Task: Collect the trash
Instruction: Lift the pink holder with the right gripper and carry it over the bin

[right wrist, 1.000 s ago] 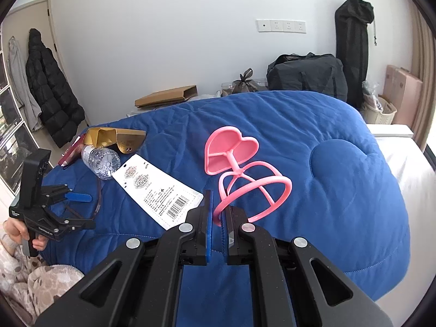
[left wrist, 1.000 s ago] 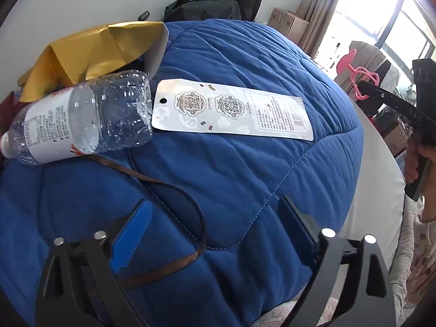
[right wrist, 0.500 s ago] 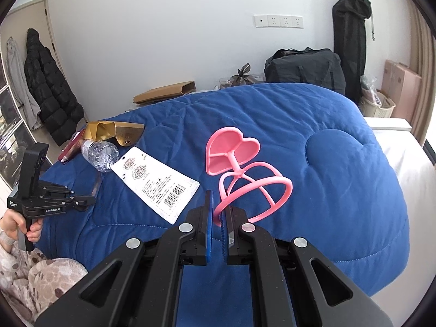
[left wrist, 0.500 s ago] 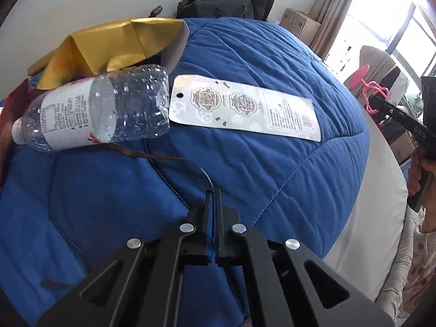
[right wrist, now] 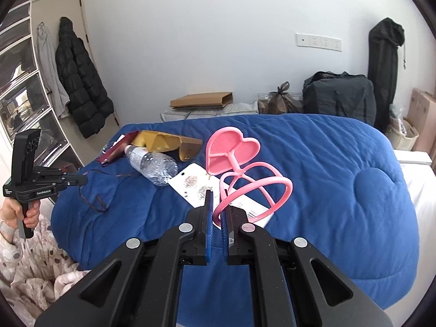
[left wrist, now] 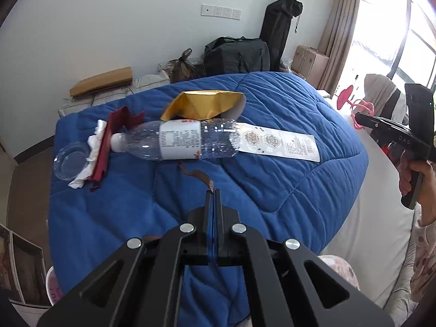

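Note:
A thin brown ribbon [left wrist: 203, 178] runs from the blue quilt [left wrist: 286, 190] up into my left gripper [left wrist: 214, 193], which is shut on its end. Beyond it lie a clear plastic bottle [left wrist: 177, 143], a crumpled gold box [left wrist: 201, 105] and a white printed card [left wrist: 278, 143]. My right gripper [right wrist: 216, 199] is shut on the ring of a pink heart-shaped plastic frame [right wrist: 234, 152], held above the card [right wrist: 190, 185]. The right wrist view shows the left gripper [right wrist: 81, 180] at the bed's left edge with the ribbon [right wrist: 92, 201] trailing down from it.
At the quilt's far left lie dark red paper [left wrist: 109, 139], a white tissue [left wrist: 94, 139] and a clear plastic lid [left wrist: 69, 160]. Black bags [left wrist: 237, 54] and cardboard boxes [left wrist: 102, 81] stand along the wall behind the bed. White sheet [left wrist: 376, 218] shows on the right.
My left gripper closed on the brown ribbon, then rose and drew back, lifting the ribbon's end. My right gripper lifted a little with the pink frame still in it.

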Available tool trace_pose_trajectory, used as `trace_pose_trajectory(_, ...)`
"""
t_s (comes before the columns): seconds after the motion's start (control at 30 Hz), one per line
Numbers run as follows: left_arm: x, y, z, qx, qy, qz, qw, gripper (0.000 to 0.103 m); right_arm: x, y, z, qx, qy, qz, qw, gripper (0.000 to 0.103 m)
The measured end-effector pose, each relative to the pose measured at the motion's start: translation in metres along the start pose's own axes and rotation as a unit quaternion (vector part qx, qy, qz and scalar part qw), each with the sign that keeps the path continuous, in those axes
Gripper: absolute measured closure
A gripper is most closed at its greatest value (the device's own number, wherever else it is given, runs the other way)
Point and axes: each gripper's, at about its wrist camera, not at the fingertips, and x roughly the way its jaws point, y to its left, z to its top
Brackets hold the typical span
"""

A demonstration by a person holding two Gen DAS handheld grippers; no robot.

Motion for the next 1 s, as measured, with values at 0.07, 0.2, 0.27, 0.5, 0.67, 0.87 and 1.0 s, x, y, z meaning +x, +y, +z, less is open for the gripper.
trace_pose_trajectory(0.07,-0.014,0.017,-0.007,-0.01,-0.008,0.007,0.9999,0.103,0.003,0.018,0.005,-0.007,-0.001,0.01,1.0,0.099)
trace_pose_trajectory(0.2,-0.051,0.051,-0.024,-0.03,-0.03,0.023,0.9988,0.103,0.01,0.056,0.016,-0.028,0.0,0.032,0.999,0.099)
trace_pose_trajectory(0.27,-0.07,0.068,-0.031,-0.037,-0.041,0.041,0.9976,0.103,0.017,0.078,0.022,-0.04,0.003,0.045,0.998,0.099)
trace_pose_trajectory(0.5,-0.143,0.143,-0.075,-0.086,-0.073,0.112,0.9873,0.103,0.051,0.175,0.048,-0.106,0.011,0.107,0.989,0.099)
trace_pose_trajectory(0.67,-0.185,0.207,-0.115,-0.124,-0.076,0.161,0.9761,0.103,0.087,0.255,0.062,-0.148,0.033,0.165,0.975,0.099)
trace_pose_trajectory(0.87,-0.21,0.271,-0.161,-0.151,-0.062,0.196,0.967,0.103,0.139,0.36,0.063,-0.208,0.073,0.218,0.951,0.099)
trace_pose_trajectory(1.0,-0.211,0.31,-0.189,-0.159,-0.044,0.203,0.9651,0.103,0.171,0.434,0.056,-0.247,0.086,0.255,0.931,0.099)
